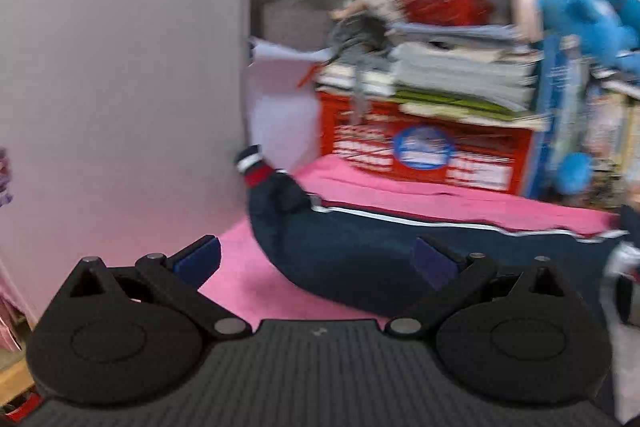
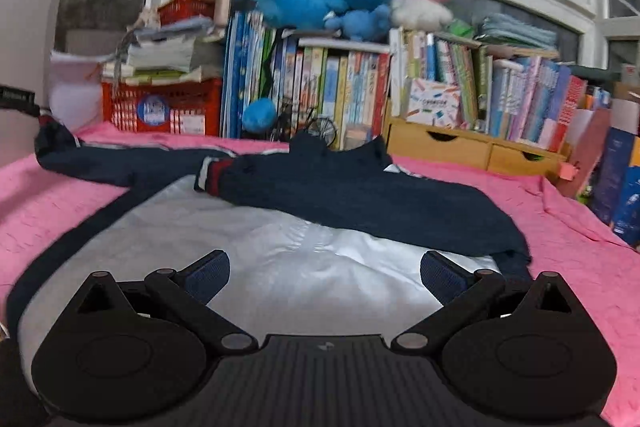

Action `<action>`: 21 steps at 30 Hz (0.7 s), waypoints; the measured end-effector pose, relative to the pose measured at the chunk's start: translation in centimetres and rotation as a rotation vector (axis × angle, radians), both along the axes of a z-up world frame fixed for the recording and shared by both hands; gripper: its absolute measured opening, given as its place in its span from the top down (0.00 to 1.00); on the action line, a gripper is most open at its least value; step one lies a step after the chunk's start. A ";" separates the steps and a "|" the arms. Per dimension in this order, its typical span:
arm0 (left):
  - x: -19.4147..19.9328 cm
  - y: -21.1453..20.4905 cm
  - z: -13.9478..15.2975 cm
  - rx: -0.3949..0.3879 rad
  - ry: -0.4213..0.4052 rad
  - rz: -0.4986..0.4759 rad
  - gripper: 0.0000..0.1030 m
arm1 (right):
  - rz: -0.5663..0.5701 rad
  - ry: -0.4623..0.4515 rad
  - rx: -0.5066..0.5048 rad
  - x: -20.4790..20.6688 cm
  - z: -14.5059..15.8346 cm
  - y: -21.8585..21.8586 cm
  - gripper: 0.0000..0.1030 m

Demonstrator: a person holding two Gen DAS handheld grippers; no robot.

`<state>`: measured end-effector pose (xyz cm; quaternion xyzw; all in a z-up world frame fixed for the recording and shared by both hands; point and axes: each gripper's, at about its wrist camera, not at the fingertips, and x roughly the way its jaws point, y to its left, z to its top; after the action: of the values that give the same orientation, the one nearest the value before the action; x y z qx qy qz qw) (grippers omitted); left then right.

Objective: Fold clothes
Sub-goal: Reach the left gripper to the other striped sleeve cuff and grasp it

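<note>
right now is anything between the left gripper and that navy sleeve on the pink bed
Nothing visible. The left gripper is open, and only bare pink bedspread and the navy jacket's own fabric lie ahead of it. The sleeve with its striped cuff lies beside the white wall, uncovered.

A dark blue jacket (image 2: 360,195) lies flat on the pink bed (image 2: 580,235). Its shiny silver inside (image 2: 256,259) faces up in the middle. One sleeve is folded across the top, with a red and white striped cuff (image 2: 210,179). The other sleeve (image 1: 360,247) stretches out to the left, and its striped cuff (image 1: 252,165) sticks up.
</note>
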<state>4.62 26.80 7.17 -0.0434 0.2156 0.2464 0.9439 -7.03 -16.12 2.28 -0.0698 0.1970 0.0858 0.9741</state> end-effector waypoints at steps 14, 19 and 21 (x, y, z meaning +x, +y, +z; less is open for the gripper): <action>11.8 6.8 -4.6 0.084 0.099 0.074 0.02 | 0.041 0.183 -0.060 8.9 -3.6 3.9 0.00; 13.3 7.6 -6.1 0.071 0.108 0.072 0.17 | 0.044 0.237 0.025 9.7 -3.9 2.9 0.00; 13.7 8.1 -6.6 0.060 0.116 0.104 0.39 | 0.046 0.248 0.041 9.9 -3.9 2.7 0.00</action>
<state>18.30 34.91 0.56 -0.0120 0.2602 0.3033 0.9166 2.83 -13.44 -1.60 -0.0430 0.3126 0.1199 0.9413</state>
